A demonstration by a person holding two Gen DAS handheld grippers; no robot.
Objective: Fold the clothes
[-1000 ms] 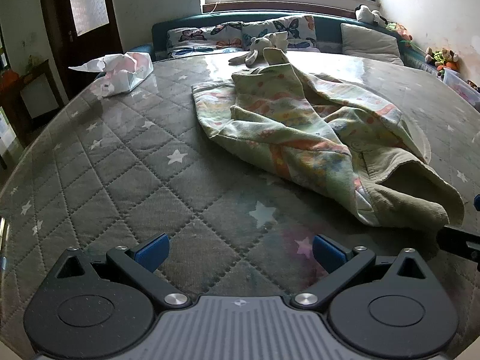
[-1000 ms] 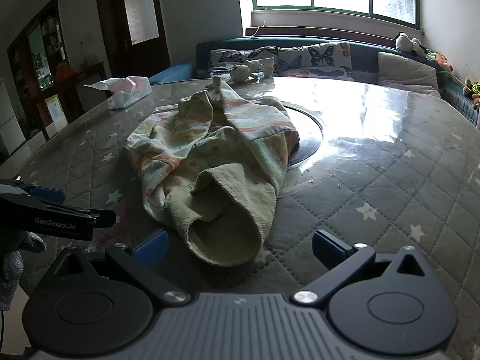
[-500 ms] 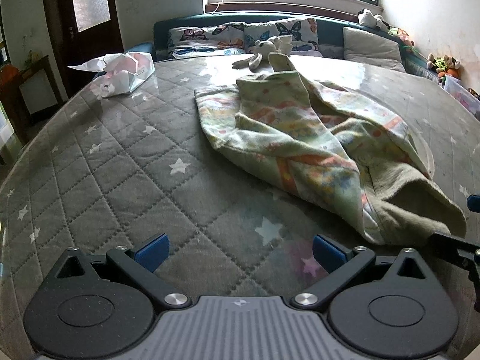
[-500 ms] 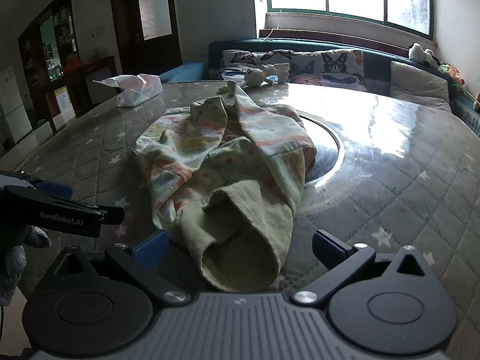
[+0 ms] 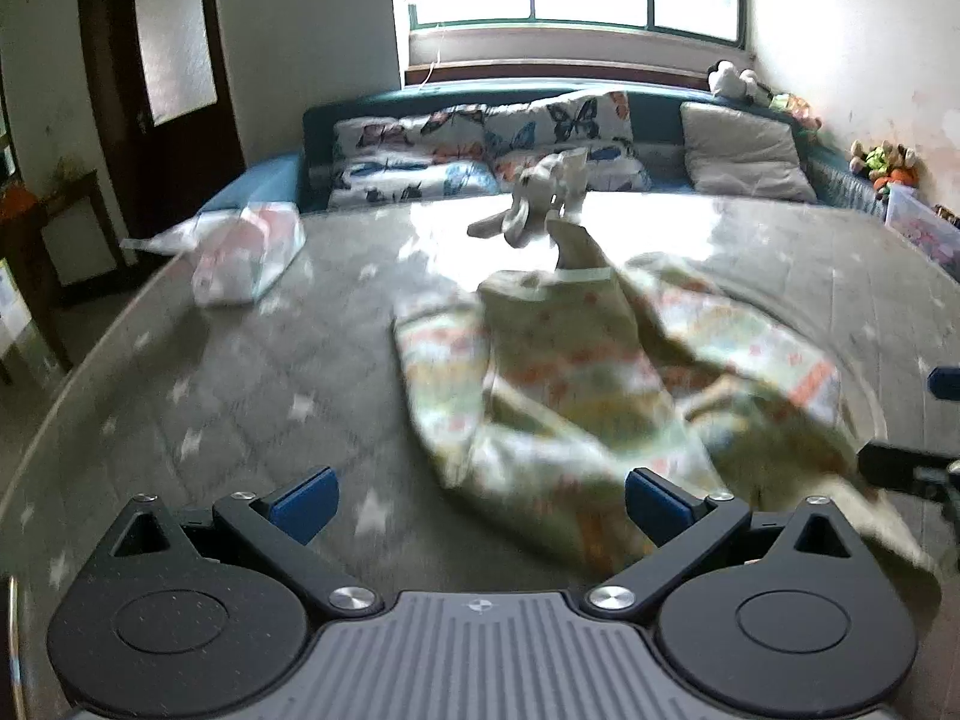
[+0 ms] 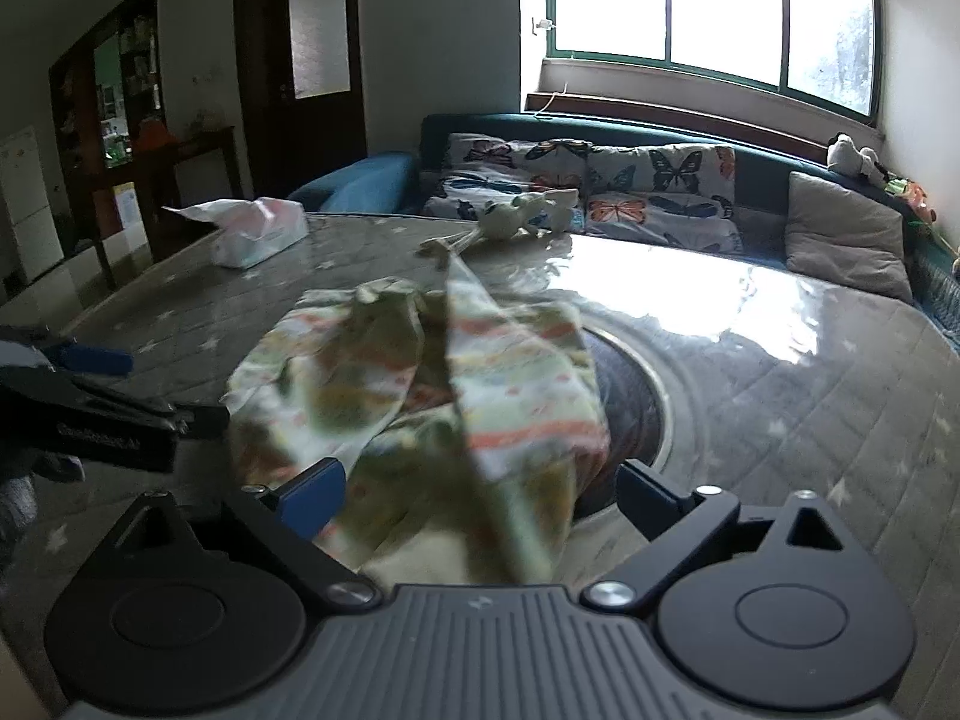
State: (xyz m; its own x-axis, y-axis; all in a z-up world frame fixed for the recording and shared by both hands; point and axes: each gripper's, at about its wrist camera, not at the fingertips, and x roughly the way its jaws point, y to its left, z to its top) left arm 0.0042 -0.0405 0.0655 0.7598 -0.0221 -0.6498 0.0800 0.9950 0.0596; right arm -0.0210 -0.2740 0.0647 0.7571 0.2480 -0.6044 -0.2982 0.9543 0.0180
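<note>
The garment (image 6: 432, 396), a small pastel printed piece with a plain green lining, lies crumpled in a heap on the quilted counter (image 5: 252, 372), partly over the dark round plate (image 6: 636, 414) set in the middle of the counter. It is not yet spread flat, and no fold is made.

Compared with one second ago, both grippers have come closer to the garment. In the right wrist view its near end now lies between the two blue fingers (image 6: 312, 495) of the right gripper (image 6: 480, 498); before, this end was in front of them. The fingers stand wide and are just beginning to close, and they do not press on the cloth yet. The left gripper (image 5: 477, 507) is on the left side of the garment. Its fingers are wide apart and hold nothing; the garment's edge is now just beside its right finger (image 5: 657, 507).

I judge that the first grasp of the near edge is about to happen, so the task is at its very beginning. Both views are blurred, so fine details of the cloth I cannot tell.

Beyond the garment, a tissue pack (image 6: 258, 231) and a soft toy (image 6: 516, 216) lie near the far edge of the counter.
</note>
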